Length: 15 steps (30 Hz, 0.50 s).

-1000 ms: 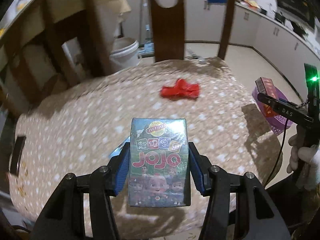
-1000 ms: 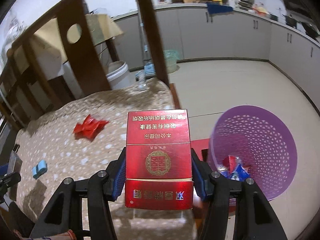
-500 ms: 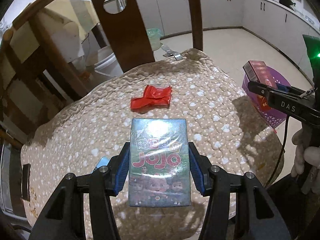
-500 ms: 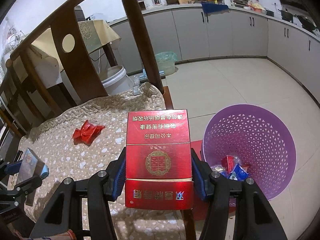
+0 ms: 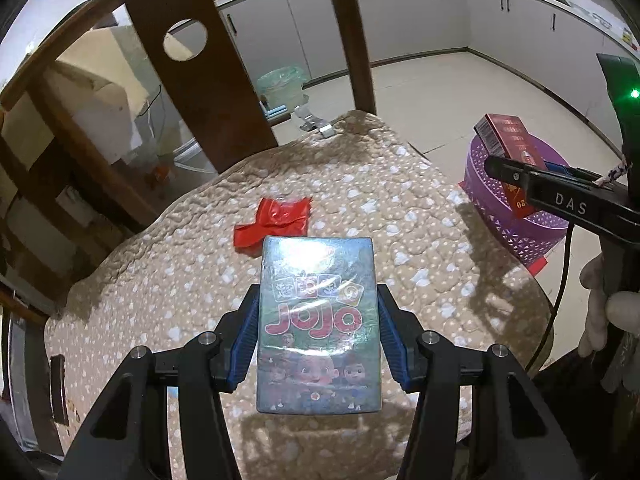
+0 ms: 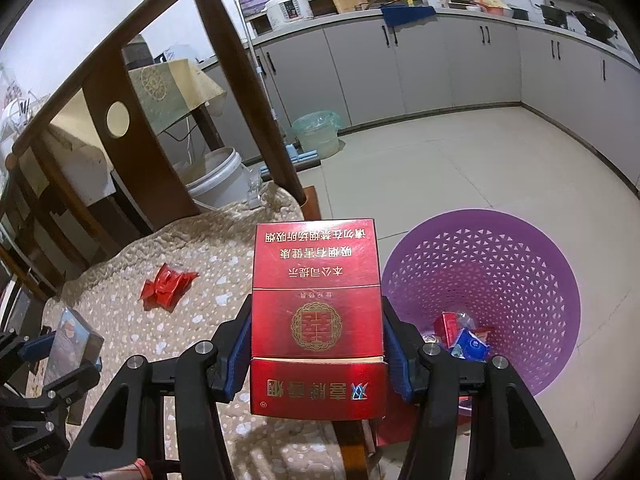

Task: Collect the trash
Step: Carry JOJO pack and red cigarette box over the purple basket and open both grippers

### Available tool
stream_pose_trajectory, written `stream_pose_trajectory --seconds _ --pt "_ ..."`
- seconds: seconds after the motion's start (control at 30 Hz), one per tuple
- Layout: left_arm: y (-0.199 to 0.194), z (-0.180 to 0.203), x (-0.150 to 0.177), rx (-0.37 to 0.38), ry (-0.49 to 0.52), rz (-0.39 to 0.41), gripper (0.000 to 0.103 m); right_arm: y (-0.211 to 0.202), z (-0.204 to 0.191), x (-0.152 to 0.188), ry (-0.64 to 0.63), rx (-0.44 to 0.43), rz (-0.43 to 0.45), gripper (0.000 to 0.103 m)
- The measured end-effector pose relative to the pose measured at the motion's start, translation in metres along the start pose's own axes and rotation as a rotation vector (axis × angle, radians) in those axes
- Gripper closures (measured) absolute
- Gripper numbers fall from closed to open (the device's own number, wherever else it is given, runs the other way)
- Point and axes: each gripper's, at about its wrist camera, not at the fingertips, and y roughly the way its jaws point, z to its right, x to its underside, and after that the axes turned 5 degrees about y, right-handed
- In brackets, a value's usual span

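Room: a kitchen with grey cabinets along the far wall, a pale tiled floor, and a wooden chair back (image 5: 200, 80) rising at 11 o'clock.
Surface: a beige quilted cover with white spots (image 5: 168, 264), seen in both views.
Left hand-held gripper (image 5: 318, 334): its blue pads pinch a shiny JOJO box (image 5: 318, 324) by its long sides, held above the near part of the surface.
Right hand-held gripper (image 6: 316, 344): its pads clamp a red cigarette pack (image 6: 316, 304), print upside down, between the surface's edge and the basket.
Loose trash: a crumpled red wrapper (image 5: 276, 220) lies on the surface, just past the JOJO box at 12 o'clock.
Basket: a purple lattice basket (image 6: 520, 264) stands on the floor at 3 o'clock of the surface.
Only in the right view: the basket's inside, with a small red box and blue packets (image 6: 464, 336) at the bottom; a white bucket (image 6: 218, 178) behind the chair.
Only in the left view: the right tool from the side, with the pack above the basket's rim and a gloved hand (image 5: 608, 312) on its handle.
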Motion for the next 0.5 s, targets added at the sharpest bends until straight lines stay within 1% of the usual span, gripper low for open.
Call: stream_pose_trajectory --seconds 0.27,0.5 --pt "0.003 0.018 -0.012 0.014 0.044 0.013 0.049 -0.008 0.023 -0.009 0.069 0.014 0.025 0.042" --pt "0.011 0.038 -0.023 0.037 0.078 0.021 0.049 -0.015 0.054 -0.017 0.147 0.038 0.048 0.042"
